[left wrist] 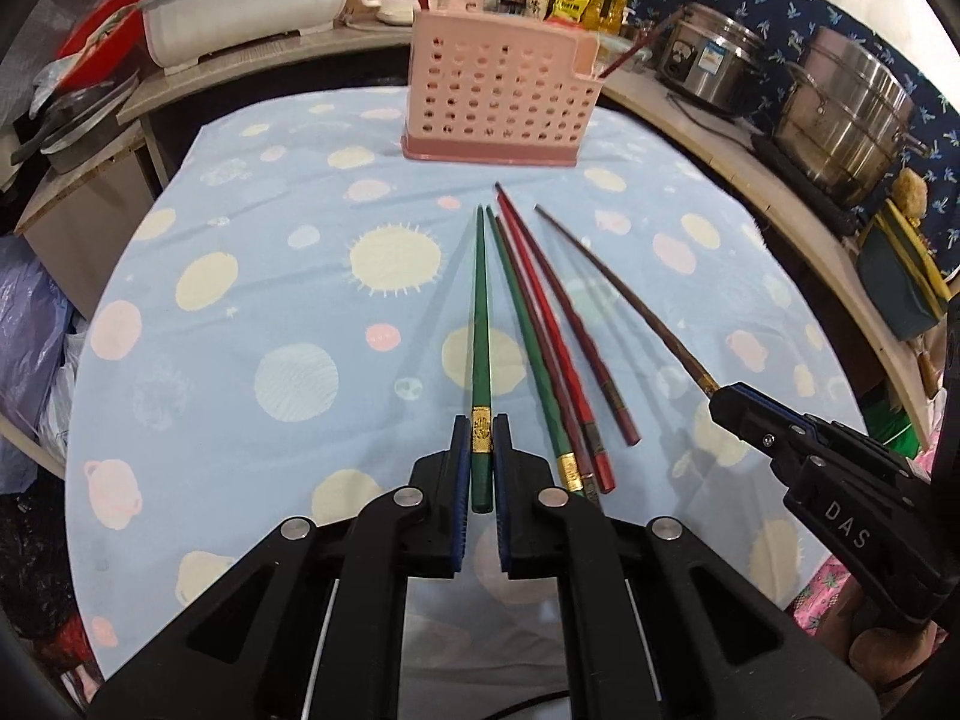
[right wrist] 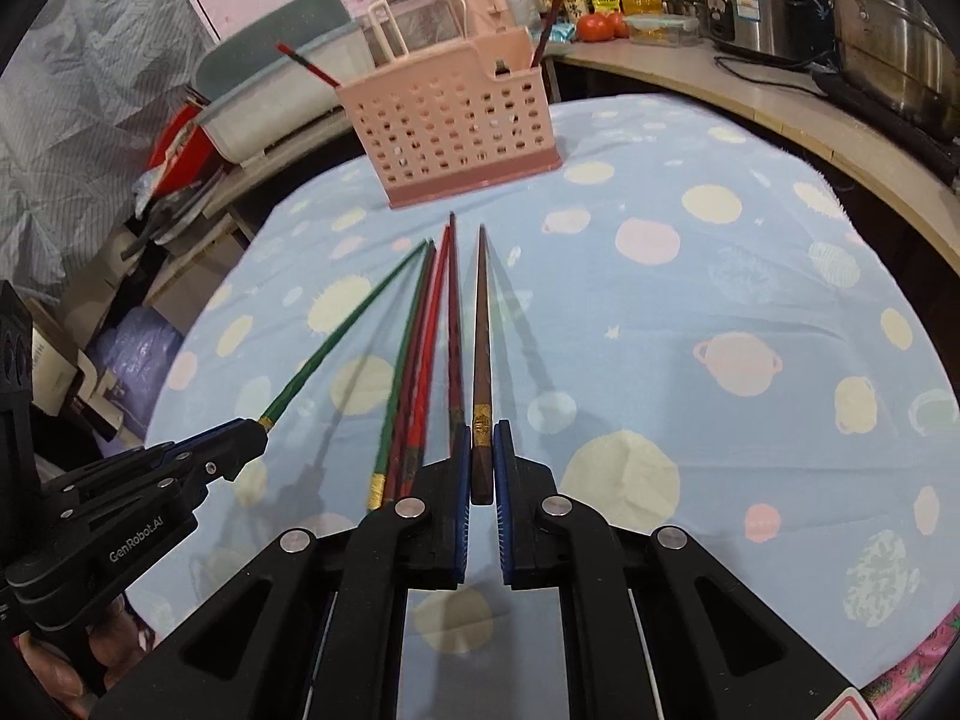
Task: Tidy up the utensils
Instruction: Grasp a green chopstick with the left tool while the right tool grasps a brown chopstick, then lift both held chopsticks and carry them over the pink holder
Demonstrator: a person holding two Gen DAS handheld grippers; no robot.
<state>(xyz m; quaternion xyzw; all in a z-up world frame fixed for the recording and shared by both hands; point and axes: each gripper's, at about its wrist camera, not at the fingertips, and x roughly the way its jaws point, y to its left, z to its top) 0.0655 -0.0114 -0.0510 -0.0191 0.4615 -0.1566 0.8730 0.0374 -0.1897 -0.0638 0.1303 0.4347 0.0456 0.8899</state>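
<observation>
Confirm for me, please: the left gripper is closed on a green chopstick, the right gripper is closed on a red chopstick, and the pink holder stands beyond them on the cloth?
Not quite: the right gripper holds a brown chopstick, not a red one, as the right wrist view shows. The left gripper does hold a green chopstick, and the pink holder stands beyond them on the cloth.

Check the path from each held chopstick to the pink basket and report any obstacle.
Nothing visible blocks either path. The left tongs hold the green chopstick, the right tongs the brown chopstick; only bare tablecloth lies before the pink basket.
</observation>
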